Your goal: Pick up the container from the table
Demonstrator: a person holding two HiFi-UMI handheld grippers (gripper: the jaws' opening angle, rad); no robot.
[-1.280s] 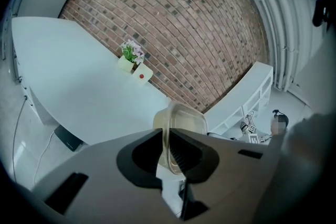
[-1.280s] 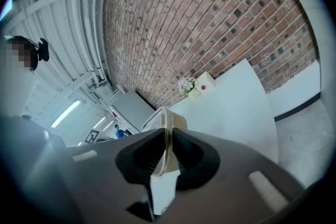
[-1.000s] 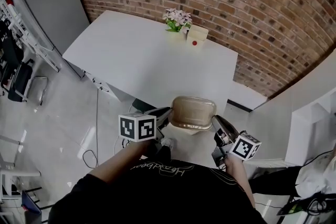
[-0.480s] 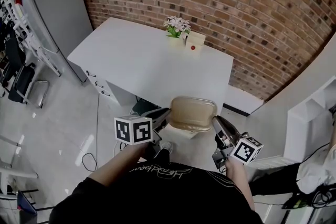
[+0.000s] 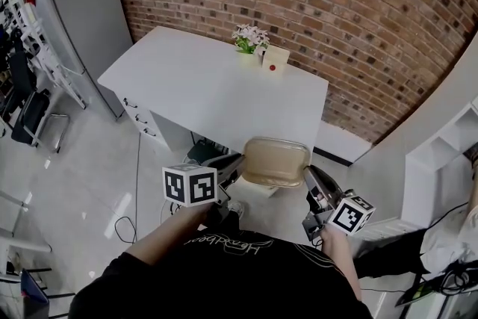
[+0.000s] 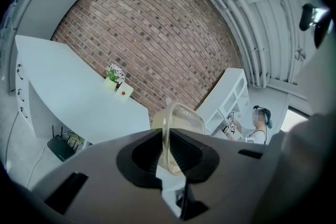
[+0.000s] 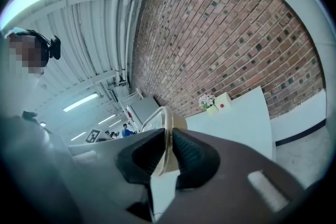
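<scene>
A clear, tan-tinted plastic container (image 5: 275,161) hangs in the air in front of the person, off the white table (image 5: 209,90). My left gripper (image 5: 237,163) is shut on its left rim, and my right gripper (image 5: 306,174) is shut on its right rim. In the left gripper view the container's rim (image 6: 169,136) runs down between the two dark pads of the left gripper (image 6: 167,157). The right gripper view shows the container's rim (image 7: 167,134) pinched the same way by the right gripper (image 7: 168,157).
A small pot of flowers (image 5: 250,38) and a cream box with a red dot (image 5: 275,59) stand at the table's far edge by the brick wall (image 5: 336,19). A grey cabinet (image 5: 78,19) is at the left, white shelving (image 5: 441,160) at the right.
Both grippers and the container have risen a little and drawn back from the table, which now looks further off. The grips are unchanged.
</scene>
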